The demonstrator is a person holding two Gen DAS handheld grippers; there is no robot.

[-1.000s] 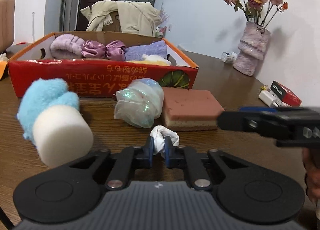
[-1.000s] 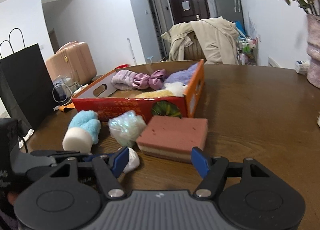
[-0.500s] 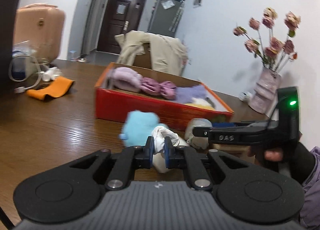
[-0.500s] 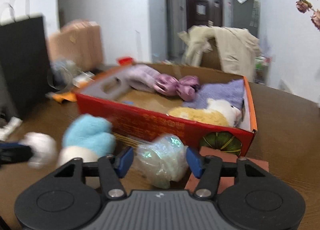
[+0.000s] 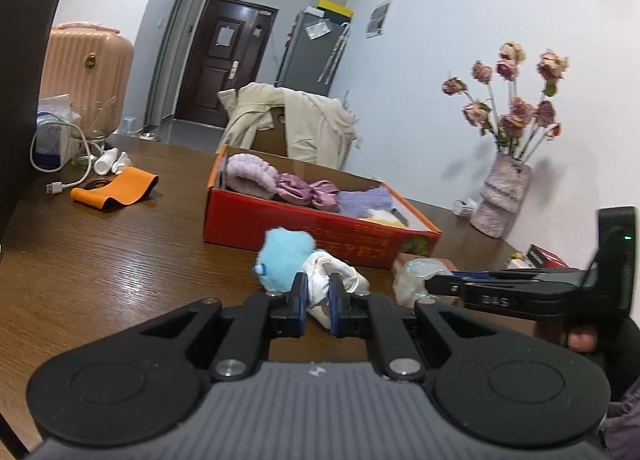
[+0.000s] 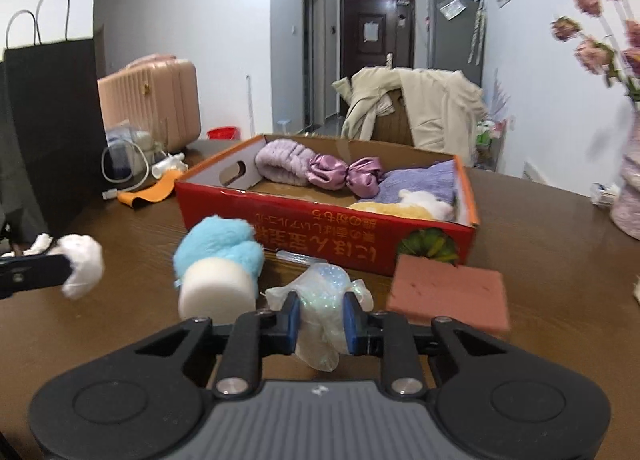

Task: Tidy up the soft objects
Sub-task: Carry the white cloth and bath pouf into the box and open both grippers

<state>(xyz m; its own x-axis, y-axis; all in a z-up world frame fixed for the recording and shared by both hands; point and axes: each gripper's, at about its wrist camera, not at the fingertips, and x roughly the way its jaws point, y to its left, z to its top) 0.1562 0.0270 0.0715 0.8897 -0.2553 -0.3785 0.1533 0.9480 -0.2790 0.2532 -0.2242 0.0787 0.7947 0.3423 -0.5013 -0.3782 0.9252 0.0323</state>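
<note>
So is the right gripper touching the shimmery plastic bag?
Touching. In the right wrist view both blue pads of the right gripper press into the plastic bag's sides, pinching it in; the jaws are closing on it.

In the right wrist view the vase (image 6: 630,196) and its blurred flowers (image 6: 592,48) are cut off by the right edge, the black bag (image 6: 44,128) by the left, and the box's near wall hides its floor.
</note>
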